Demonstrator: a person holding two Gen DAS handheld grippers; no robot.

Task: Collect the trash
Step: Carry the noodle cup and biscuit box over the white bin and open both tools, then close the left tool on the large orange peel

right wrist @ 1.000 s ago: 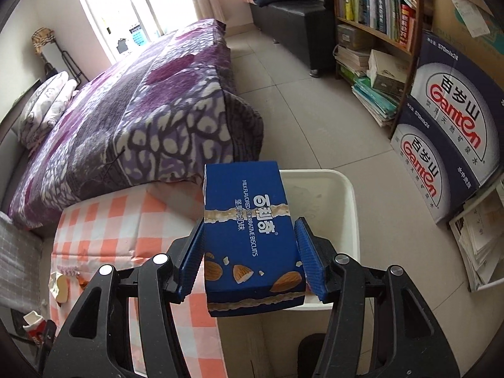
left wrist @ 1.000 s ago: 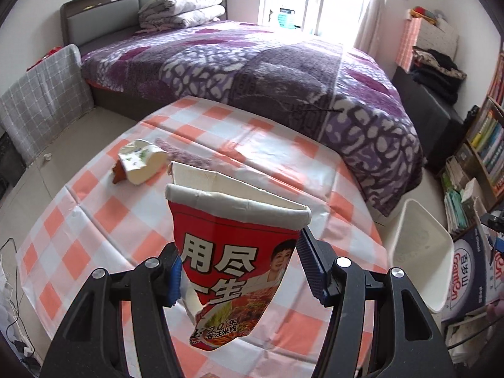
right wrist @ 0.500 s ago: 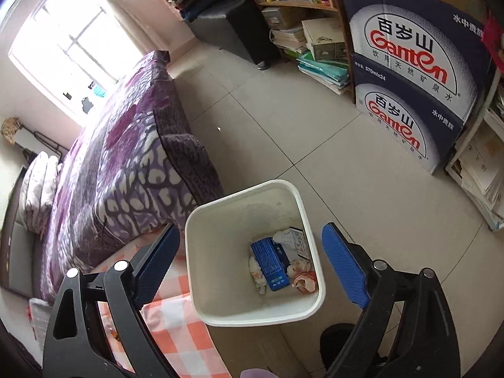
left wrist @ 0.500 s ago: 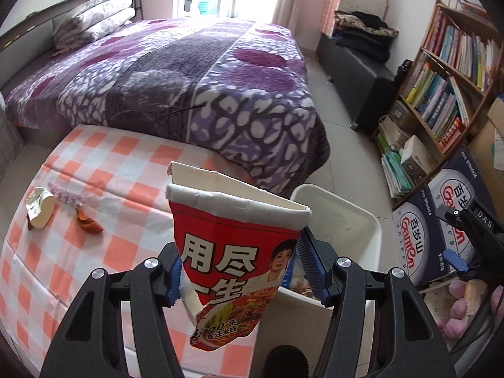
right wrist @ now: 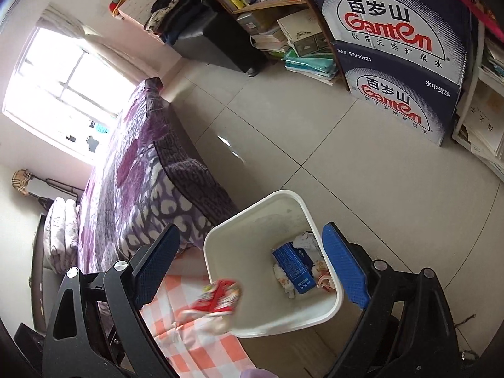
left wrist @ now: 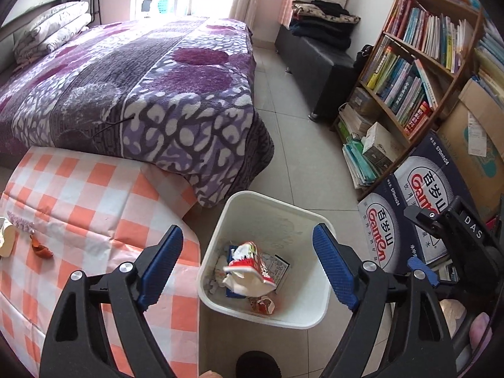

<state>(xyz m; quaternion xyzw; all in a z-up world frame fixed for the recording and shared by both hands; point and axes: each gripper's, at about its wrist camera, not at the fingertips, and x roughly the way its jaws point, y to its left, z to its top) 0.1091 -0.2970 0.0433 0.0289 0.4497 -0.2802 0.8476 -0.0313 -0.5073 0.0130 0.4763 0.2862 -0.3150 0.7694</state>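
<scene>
My left gripper [left wrist: 248,236] hangs over the white bin [left wrist: 267,196], its jaws opening with nothing between them. Below it the crushed red noodle cup [left wrist: 249,271] drops into the bin. In the right wrist view that cup [right wrist: 214,296] is a blur in mid-air at the near left rim of the bin [right wrist: 252,208]. My right gripper [right wrist: 250,236] stands open and empty above the bin. The blue biscuit box [right wrist: 294,267] lies inside among other scraps. A crumpled paper cup [left wrist: 6,239] and an orange peel [left wrist: 41,249] remain on the checked table [left wrist: 94,220].
The bin stands on the tiled floor between the table's corner and stacked blue water cartons [left wrist: 409,220]. A purple bed [left wrist: 141,78] runs behind the table. A bookshelf [left wrist: 419,63] and a black bench [left wrist: 318,53] line the right wall.
The left gripper swung right from the table to over the bin and let go of the red cup. The right gripper released the blue box into the bin and has stayed open.
</scene>
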